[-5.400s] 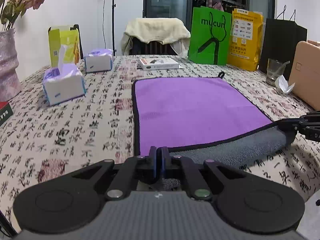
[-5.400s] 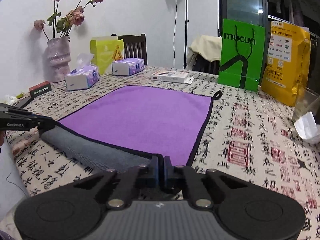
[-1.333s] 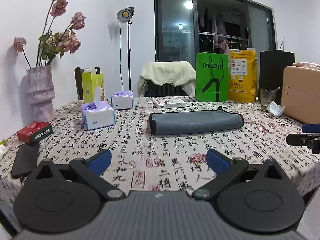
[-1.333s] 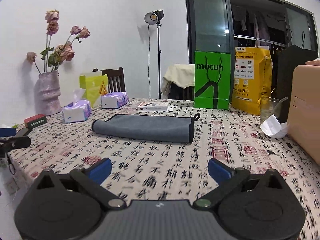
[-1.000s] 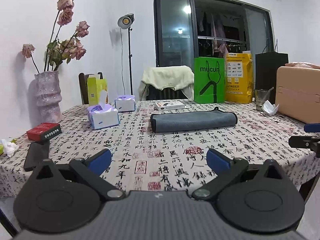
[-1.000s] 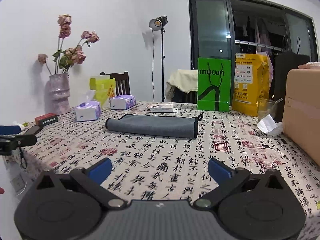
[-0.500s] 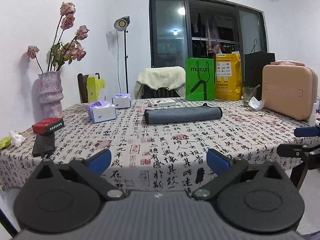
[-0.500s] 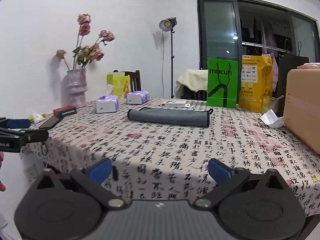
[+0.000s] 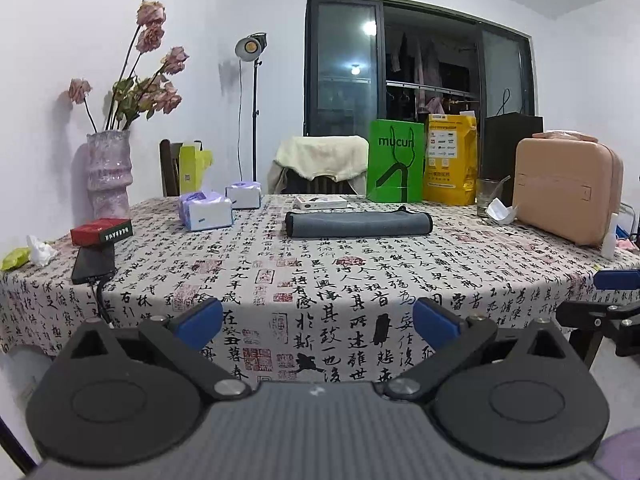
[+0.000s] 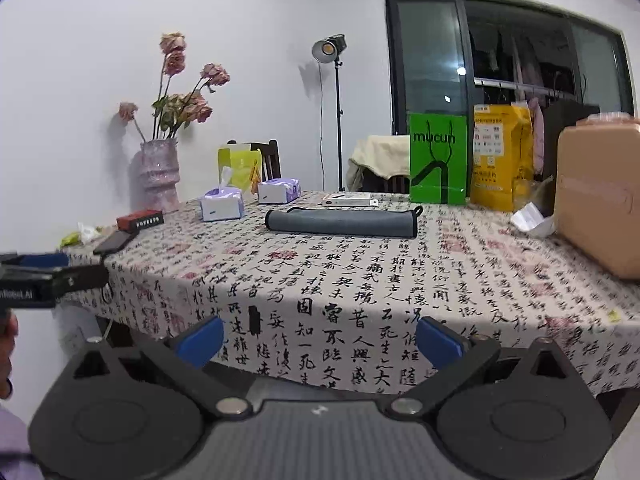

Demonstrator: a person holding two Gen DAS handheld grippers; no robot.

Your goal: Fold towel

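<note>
Both grippers have moved back from the table since the earlier frames, and now the table edge with the hanging cloth (image 9: 320, 320) fills the low part of each view. Left gripper (image 9: 318, 322) has its blue fingers spread wide and holds nothing; right gripper (image 10: 320, 338) is the same, spread wide with nothing between the fingers. Each one is in front of the table edge, well apart from the towel. Towel (image 9: 358, 224) lies folded into a long grey strip on the far half of the table, with the grey side out and a small loop at its right end. Near it on the left stands a tissue box (image 9: 206, 210), and behind it a flat white box (image 9: 321, 201) and a green bag (image 9: 396, 160).
</note>
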